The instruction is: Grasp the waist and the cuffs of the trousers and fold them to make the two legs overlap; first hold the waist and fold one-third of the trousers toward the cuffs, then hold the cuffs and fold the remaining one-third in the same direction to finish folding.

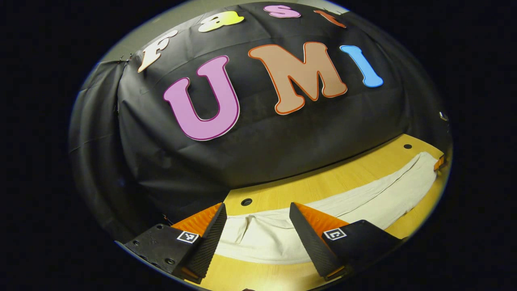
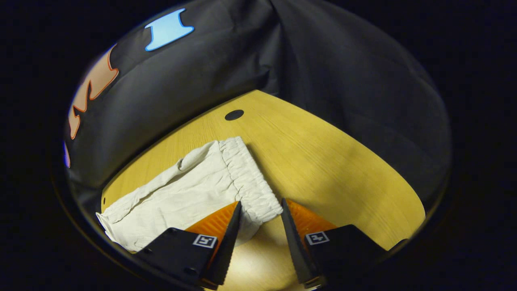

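Observation:
Cream trousers [image 1: 363, 202] lie in a long strip on the yellow wooden table [image 1: 323, 178]. In the left gripper view their cuff end rests flat between the fingers of my left gripper [image 1: 257, 206], which is open just above the cloth. At the strip's far end a small part of the other gripper [image 1: 440, 162] shows. In the right gripper view the gathered elastic waistband [image 2: 246, 178] runs toward me. Its near corner sits between the fingers of my right gripper [image 2: 261, 201], which is open.
The table [image 2: 323, 161] has round dark holes [image 2: 234, 114] near its back edge, one of them [image 1: 246, 201] just behind the cuffs. Black cloth walls close in behind and to both sides. Bare wood lies right of the waistband.

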A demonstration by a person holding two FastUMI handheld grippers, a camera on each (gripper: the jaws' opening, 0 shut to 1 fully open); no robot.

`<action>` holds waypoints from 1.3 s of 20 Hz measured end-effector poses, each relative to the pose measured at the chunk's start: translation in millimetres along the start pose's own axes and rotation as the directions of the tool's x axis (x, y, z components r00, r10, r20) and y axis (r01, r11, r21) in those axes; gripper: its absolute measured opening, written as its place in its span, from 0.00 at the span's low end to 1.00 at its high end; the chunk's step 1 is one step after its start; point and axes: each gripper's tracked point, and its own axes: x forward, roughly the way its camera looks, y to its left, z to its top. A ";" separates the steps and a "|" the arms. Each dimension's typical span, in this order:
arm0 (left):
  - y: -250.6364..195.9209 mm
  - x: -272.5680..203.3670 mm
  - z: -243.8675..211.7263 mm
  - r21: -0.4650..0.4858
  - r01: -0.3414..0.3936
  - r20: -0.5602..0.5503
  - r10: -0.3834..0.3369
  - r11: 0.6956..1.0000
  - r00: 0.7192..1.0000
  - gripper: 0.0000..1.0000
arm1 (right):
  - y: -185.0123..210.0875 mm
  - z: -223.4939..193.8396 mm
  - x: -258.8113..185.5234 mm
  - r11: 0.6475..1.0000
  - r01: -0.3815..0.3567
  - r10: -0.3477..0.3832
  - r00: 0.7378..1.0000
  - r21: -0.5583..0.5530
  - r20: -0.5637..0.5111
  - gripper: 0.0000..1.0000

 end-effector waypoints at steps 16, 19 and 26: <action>14.7 4.3 -5.9 -0.019 0.007 0.015 -0.006 1.000 1.000 0.95 | 59.0 64.2 -59.2 0.988 -0.107 0.121 0.983 -0.108 0.137 0.15; 35.0 3.8 -13.8 -0.046 0.001 0.017 0.000 0.999 1.000 0.95 | 94.2 77.6 -84.7 0.979 -0.122 0.150 0.973 -0.161 0.178 0.15; 92.7 2.7 -41.5 -0.074 -0.030 0.000 0.030 0.997 1.000 0.95 | 183.5 75.3 -132.8 0.946 -0.149 0.224 0.941 -0.287 0.253 0.15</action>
